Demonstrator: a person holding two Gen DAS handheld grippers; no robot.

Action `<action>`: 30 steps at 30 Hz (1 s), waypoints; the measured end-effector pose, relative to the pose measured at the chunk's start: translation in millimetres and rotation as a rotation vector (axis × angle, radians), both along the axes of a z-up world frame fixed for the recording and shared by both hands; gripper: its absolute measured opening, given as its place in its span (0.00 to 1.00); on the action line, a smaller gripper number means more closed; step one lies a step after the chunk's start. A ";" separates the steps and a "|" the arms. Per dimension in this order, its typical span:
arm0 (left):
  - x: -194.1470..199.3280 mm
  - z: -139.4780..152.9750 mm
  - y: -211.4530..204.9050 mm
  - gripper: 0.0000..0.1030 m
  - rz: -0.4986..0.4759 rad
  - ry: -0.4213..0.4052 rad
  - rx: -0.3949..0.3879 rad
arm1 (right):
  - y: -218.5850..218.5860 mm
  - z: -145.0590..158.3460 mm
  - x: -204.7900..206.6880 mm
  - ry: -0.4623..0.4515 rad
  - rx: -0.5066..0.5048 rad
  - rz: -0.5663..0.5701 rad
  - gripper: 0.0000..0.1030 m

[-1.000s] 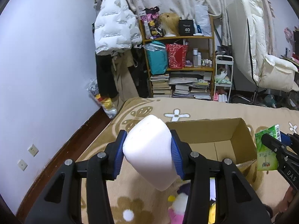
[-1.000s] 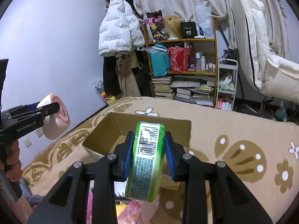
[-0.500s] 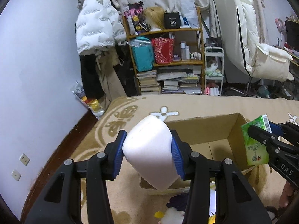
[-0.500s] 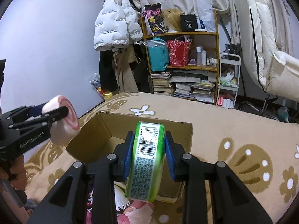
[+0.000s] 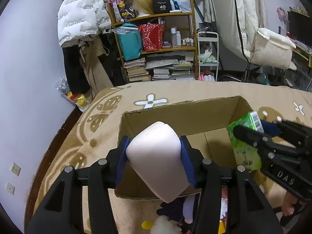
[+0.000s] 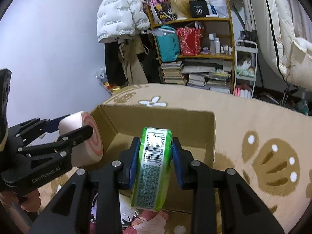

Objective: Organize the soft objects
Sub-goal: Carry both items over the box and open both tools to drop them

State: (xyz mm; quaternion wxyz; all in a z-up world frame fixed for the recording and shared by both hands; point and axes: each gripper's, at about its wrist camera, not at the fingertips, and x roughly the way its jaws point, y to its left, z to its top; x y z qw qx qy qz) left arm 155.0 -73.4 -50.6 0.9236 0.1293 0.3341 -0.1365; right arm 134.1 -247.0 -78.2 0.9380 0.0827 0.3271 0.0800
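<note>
Where legible — "GenRobot.AI" left hand-held gripper [image 6: 64, 148]

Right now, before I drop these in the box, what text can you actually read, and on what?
"GenRobot.AI": left gripper body.
"DAS": right gripper body.
"40": black box on the shelf.
"6 922868 289158": barcode on the green tissue pack.
Too small to read: the pack's fine print, lettering on the white puffer jacket, book spines.
</note>
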 end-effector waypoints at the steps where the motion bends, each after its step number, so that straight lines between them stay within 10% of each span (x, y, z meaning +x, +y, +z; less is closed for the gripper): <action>1: 0.9 -0.6 1.2 0.51 0.003 0.005 -0.007 | -0.7 -1.7 -0.1 0.004 0.004 -0.004 0.34; 11: 12.7 -9.6 2.6 0.63 0.019 0.054 -0.015 | -6.5 -7.0 1.6 0.028 0.018 -0.020 0.36; 14: 14.6 -8.3 4.7 0.76 0.026 0.062 -0.028 | -6.2 -5.7 -0.9 0.014 -0.008 -0.032 0.61; 30: 7.5 13.6 29.1 0.90 0.133 0.086 -0.010 | -4.3 17.4 -22.8 -0.027 0.004 -0.024 0.98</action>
